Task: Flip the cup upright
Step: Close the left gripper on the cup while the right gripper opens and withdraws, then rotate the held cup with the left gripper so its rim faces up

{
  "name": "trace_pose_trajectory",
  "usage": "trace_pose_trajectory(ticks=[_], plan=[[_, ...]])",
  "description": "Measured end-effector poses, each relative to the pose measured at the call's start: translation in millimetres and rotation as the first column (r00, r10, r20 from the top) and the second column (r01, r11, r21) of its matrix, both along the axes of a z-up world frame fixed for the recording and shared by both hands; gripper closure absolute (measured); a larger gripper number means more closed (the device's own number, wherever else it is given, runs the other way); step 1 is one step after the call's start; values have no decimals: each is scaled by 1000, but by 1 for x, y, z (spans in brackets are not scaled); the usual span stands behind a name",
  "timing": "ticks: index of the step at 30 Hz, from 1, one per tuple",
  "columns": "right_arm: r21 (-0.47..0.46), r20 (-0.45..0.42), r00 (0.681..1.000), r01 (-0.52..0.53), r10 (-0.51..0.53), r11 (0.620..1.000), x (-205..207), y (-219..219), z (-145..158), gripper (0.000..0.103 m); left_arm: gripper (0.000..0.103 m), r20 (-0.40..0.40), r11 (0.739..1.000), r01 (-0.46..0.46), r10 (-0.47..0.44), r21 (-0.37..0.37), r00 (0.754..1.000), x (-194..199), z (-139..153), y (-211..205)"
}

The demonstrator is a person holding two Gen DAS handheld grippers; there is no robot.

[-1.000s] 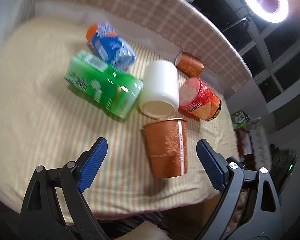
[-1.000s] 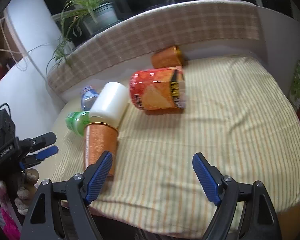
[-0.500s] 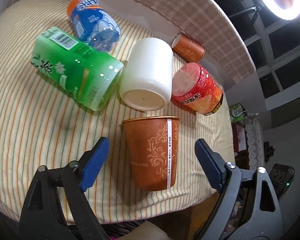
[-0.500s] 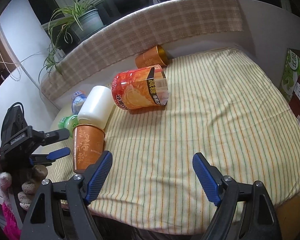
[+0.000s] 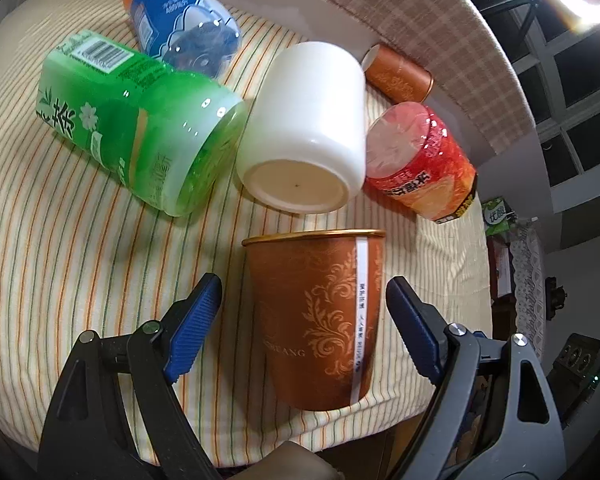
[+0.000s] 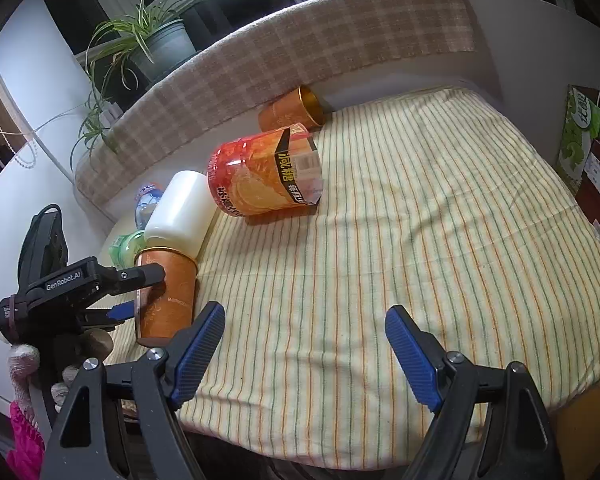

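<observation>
While the cup (image 5: 320,316) lies on its side at the bench's (image 5: 40,272) near edge, rim pointing away, the left gripper (image 5: 304,312) straddles it, jaws released; the right gripper (image 6: 304,344) is idle, released, farther off.

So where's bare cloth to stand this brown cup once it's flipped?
Free: the striped cloth right of the orange-red canister, ahead of the right gripper. Crowded: beyond the brown cup, where the white cup, green bottle and blue bottle bunch together.
</observation>
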State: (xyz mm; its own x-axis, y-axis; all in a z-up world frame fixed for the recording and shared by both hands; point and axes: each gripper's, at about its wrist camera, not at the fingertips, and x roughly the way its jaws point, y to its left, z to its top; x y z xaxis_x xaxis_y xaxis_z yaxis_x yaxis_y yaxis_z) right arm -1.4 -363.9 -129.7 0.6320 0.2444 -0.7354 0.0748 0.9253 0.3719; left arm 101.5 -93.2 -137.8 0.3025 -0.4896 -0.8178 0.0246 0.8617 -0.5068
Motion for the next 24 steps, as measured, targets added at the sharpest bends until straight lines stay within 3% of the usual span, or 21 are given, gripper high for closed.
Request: trace_pose_trajectory(ticks=[4, 7, 9, 18, 24], plan=[[-1, -1, 1000, 4, -4, 1000, 0, -2, -1, 18, 17, -15, 1000, -3, 3, 5, 1000, 1, -4, 1], [-1, -7, 1000, 5, -5, 1000, 1, -4, -3, 18, 24, -11, 1000, 8, -8, -4, 1000, 1, -4, -1], [2, -10, 1000, 8, -8, 1000, 1, -5, -4, 18, 35, 3, 1000, 21, -21, 5, 1000, 0, -1, -4], [-4, -6, 1000, 16, -16, 1000, 1, -5, -4, 18, 35, 50, 998, 31, -33, 46, 998, -7, 7, -8], [-3, -4, 1000, 16, -16, 1000, 0, -3, -3, 18, 35, 128, 995, 44, -55, 88, 990, -20, 24, -11]])
